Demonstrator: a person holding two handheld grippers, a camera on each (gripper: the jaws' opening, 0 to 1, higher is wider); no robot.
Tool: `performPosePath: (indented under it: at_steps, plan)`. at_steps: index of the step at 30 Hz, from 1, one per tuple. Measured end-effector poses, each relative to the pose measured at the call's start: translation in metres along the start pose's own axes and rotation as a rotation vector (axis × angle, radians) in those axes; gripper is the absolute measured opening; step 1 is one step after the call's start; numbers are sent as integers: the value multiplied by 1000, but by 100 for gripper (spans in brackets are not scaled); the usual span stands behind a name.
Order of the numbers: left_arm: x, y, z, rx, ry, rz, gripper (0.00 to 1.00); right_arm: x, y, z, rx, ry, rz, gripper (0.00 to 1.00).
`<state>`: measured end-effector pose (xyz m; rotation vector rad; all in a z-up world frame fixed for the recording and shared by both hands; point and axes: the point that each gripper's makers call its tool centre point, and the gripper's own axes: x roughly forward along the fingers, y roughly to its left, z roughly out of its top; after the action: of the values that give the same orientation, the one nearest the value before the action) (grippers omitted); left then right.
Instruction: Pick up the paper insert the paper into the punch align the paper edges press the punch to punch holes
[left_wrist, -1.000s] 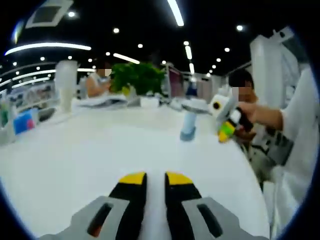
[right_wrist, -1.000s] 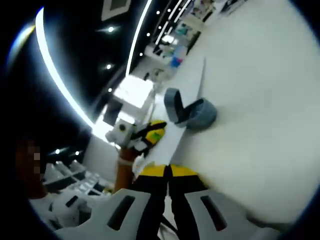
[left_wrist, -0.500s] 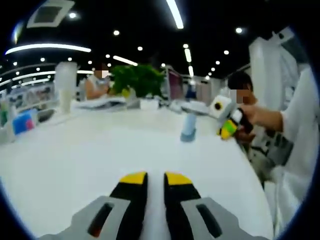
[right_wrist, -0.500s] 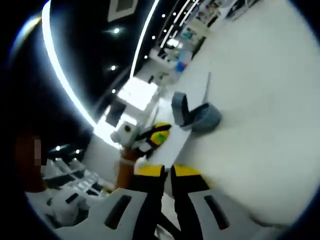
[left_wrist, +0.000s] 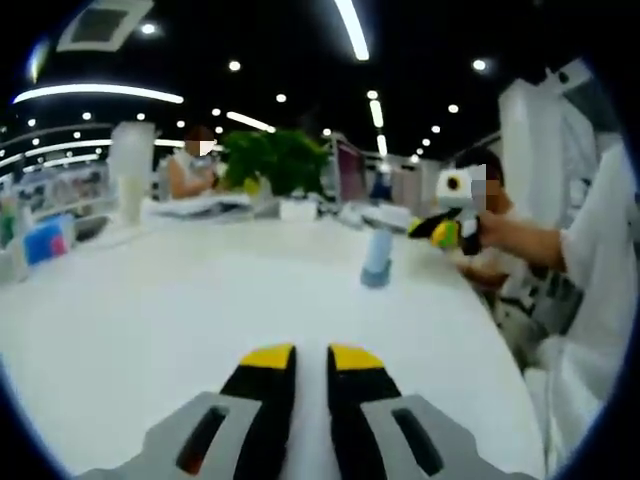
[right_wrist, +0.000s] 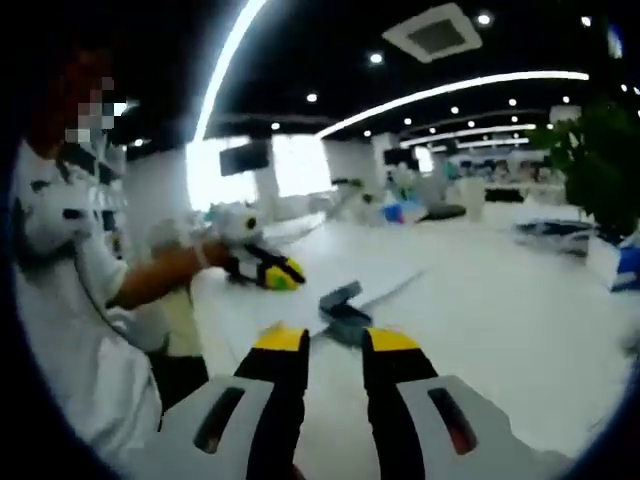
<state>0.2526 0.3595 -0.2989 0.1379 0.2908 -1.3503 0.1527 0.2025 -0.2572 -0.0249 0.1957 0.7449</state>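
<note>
A small blue-grey hole punch (right_wrist: 343, 308) stands on the white table (right_wrist: 500, 330), its lever raised, with a white sheet of paper (right_wrist: 392, 290) running out from under it. In the left gripper view the punch (left_wrist: 376, 258) stands upright at the far right of the table (left_wrist: 150, 320). My right gripper (right_wrist: 336, 340) hovers just short of the punch, jaws slightly apart, nothing between them. My left gripper (left_wrist: 311, 357) is low over bare table with a narrow gap and holds nothing. Each gripper shows in the other's view: the right gripper (left_wrist: 437, 228), the left gripper (right_wrist: 268, 272).
A green plant (left_wrist: 275, 155) and stacked papers stand at the table's far side, where a person (left_wrist: 190, 170) sits. A blue box (left_wrist: 48, 243) and a white cylinder (left_wrist: 132, 170) are at the left. The table's edge curves along the right by the person's white sleeve (left_wrist: 590, 270).
The right gripper view has swung round and levelled, now facing the punch head on. Its jaws have parted from shut. In the left gripper view the right gripper rose and turned leftward.
</note>
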Motion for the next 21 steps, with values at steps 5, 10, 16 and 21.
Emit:
performPosePath:
  at_steps: [5, 10, 16, 21]
  plan:
    - [0, 0, -1, -2, 0, 6, 14, 13, -3, 0, -75, -1, 57, 28]
    - [-1, -2, -2, -3, 0, 4, 14, 21, -1, -4, -122, 22, 86, 31]
    - [-1, -3, -3, 20, 1, 7, 14, 35, 1, -22, -149, 69, 181, 33]
    - [-1, -4, -4, 26, 0, 0, 14, 45, 0, -26, -163, 86, 241, 33]
